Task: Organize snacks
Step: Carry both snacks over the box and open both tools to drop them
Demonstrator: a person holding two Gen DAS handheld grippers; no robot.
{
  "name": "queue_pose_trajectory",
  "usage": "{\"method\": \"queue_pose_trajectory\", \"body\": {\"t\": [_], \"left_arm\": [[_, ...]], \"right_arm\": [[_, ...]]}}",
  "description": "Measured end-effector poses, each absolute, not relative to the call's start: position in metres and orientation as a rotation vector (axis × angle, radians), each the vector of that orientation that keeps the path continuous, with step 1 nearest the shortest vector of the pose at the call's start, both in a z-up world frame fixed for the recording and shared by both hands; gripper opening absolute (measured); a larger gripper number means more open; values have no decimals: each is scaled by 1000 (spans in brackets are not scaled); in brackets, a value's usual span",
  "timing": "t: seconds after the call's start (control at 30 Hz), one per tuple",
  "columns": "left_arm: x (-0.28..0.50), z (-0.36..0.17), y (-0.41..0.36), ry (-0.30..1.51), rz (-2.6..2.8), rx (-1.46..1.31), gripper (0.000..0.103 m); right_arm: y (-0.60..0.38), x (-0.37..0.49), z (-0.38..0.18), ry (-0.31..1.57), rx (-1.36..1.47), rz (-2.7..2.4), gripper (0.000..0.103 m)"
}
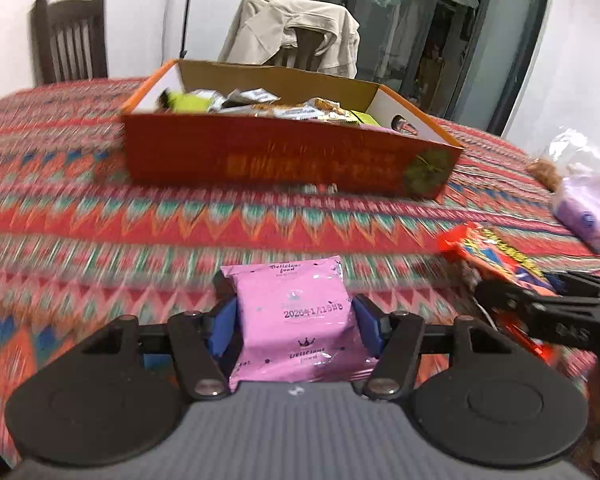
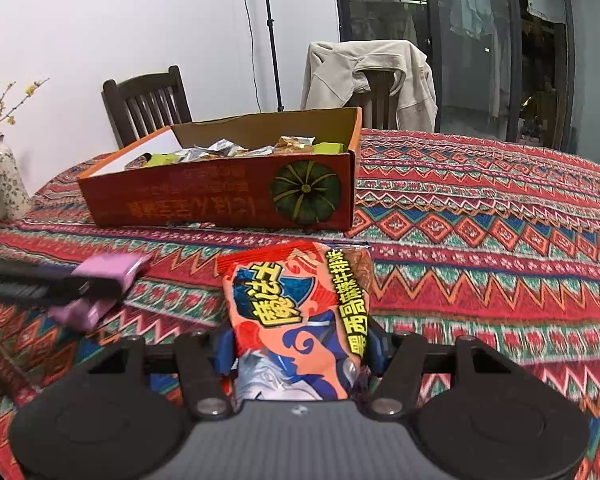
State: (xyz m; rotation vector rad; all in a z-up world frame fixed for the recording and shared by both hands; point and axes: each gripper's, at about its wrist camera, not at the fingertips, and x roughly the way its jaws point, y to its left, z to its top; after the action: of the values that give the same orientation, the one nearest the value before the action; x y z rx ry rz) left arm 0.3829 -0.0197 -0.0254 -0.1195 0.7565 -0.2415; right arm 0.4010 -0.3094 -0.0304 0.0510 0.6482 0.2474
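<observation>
My left gripper (image 1: 294, 320) is shut on a pink snack packet (image 1: 292, 312) and holds it above the patterned tablecloth. My right gripper (image 2: 300, 344) is shut on an orange-red snack bag (image 2: 300, 312). Ahead stands an open red cardboard box (image 1: 284, 160) with several snack packets inside; it also shows in the right wrist view (image 2: 220, 196). The right gripper with the orange-red bag (image 1: 500, 256) shows at the right in the left wrist view. The left gripper with the pink packet (image 2: 108, 268) shows at the left in the right wrist view.
A clear bag with a purple item (image 1: 584, 208) lies at the table's right. A floral vase (image 2: 8, 180) stands at the far left. Two wooden chairs (image 2: 148, 100) stand behind the table, one draped with a beige jacket (image 2: 372, 76). The tablecloth (image 2: 480, 240) covers the table.
</observation>
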Motion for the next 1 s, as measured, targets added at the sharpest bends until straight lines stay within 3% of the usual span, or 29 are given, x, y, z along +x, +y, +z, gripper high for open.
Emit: {"method": "queue_pose_trajectory", "body": {"t": [0.4, 1.0], "left_arm": [[258, -15, 23, 738, -192, -163, 63], [230, 12, 27, 628, -238, -152, 63]], "right_arm": [[-282, 295, -23, 673, 24, 327, 59], [-262, 248, 5, 622, -27, 352, 59]]}}
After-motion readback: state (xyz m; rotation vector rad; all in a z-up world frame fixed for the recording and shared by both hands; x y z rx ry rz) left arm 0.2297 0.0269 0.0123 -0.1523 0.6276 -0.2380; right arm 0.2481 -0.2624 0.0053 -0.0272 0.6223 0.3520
